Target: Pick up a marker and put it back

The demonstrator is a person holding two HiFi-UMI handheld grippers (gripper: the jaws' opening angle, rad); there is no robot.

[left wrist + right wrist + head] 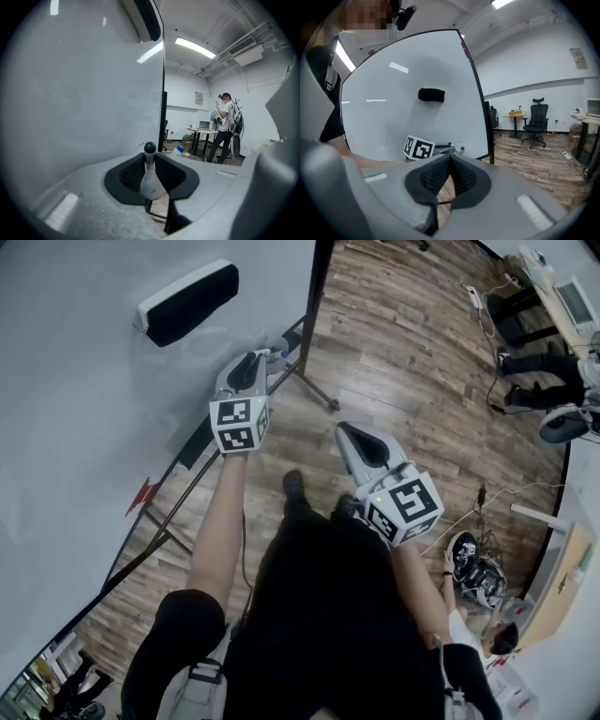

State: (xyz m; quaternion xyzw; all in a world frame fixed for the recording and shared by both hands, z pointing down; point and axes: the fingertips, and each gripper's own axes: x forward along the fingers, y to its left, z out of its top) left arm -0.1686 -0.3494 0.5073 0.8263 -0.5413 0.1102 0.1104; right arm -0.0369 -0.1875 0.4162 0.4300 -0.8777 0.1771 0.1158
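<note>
A marker (149, 177) with a white body and a black cap stands upright between the dark pads of my left gripper (150, 157), which is shut on it. In the head view that left gripper (251, 367) is raised at the lower edge of the whiteboard (75, 381), and the marker is hidden by the jaws. My right gripper (361, 442) hangs lower, over the wooden floor, away from the board. Its pads meet with nothing between them (450, 159). The left gripper's marker cube (418, 148) shows in the right gripper view.
A black eraser (187, 301) sticks high on the whiteboard. A small white item with a blue cap (179, 150) lies by the board's lower corner. The board's stand legs (314, 385) reach onto the floor. Another person (227, 126) stands by a desk; an office chair (536, 119) is farther back.
</note>
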